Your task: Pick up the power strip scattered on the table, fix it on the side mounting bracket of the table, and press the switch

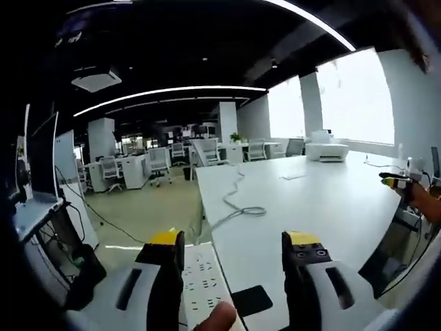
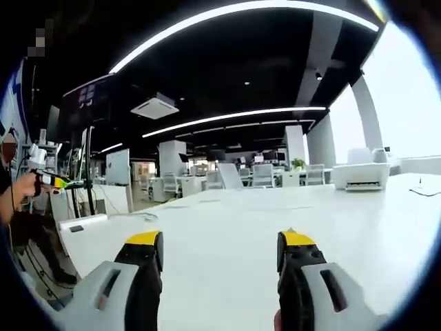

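Closest in the left gripper view, the left tongs point(image 1: 234, 248) stand wide open and empty over the white power strip point(image 1: 201, 284), which lies lengthwise between the jaws at the counter point(image 1: 331, 200) edge. The right tongs point(image 2: 220, 249), open and empty, hover over bare counter, farther off.

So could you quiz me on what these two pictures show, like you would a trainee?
1. True or false: the left hand-held gripper is clamped on the power strip.
2. What trails from the power strip across the white table? A) a chain B) a white cable C) a ribbon
3. Fill in: the jaws of the right hand-held gripper stand ____ above the tabletop.

Key: 1 false, jaws apart; 2 B; 3 open.
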